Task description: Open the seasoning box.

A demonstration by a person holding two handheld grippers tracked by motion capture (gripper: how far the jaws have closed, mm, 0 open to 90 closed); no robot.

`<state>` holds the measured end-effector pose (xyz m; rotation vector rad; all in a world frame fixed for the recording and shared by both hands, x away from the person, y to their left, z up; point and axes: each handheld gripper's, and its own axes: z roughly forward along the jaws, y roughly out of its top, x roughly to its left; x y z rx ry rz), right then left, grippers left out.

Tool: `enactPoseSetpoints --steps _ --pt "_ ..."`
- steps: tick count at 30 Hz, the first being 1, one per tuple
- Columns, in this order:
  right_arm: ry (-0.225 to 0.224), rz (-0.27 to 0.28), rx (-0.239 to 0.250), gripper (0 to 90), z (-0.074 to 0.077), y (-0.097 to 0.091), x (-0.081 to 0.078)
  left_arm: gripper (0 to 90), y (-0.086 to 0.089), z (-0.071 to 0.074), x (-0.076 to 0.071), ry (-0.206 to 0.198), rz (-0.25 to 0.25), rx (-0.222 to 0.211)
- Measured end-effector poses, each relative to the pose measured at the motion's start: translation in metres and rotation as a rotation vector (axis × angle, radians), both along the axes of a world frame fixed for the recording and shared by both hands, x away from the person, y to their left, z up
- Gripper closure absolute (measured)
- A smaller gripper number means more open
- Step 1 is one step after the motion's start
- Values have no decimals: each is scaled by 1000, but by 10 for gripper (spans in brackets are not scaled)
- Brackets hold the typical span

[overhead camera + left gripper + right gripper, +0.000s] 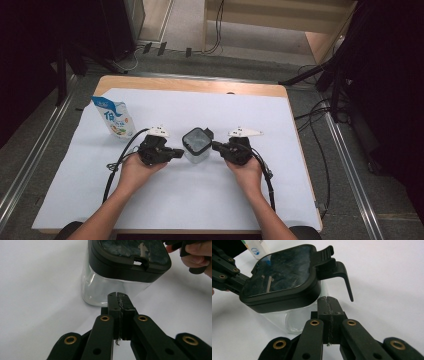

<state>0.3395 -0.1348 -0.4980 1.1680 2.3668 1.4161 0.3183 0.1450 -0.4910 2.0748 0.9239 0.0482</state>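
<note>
Clear jar (196,150) with black lid (196,140) stands upright mid-table on the white sheet (210,195), between the 2 grippers; left gripper (179,152) has its jaws pressed together, empty, tips just beside the jar's glass wall; right gripper (216,145) likewise closed on nothing, tips near the lid's black latch (339,272); blue-and-white pouch (115,117) stands well apart, far left.

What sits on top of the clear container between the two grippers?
A black lid with a dark window caps the clear container, its latch handle sticking out sideways. The glass walls below look empty; the window is too dark to see through.
</note>
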Motion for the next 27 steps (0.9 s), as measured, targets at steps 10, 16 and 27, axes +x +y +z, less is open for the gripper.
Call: enactPoseSetpoints --steps 10,16,27 --pt "6 1 8 900 -3 0 3 900 -4 -1 0 -12 11 2" --pt "9 -1 8 900 -2 1 3 900 -4 -1 0 -17 11 7" --pt "2 5 -18 900 0 4 -2 900 -1 0 0 -12 23 13"
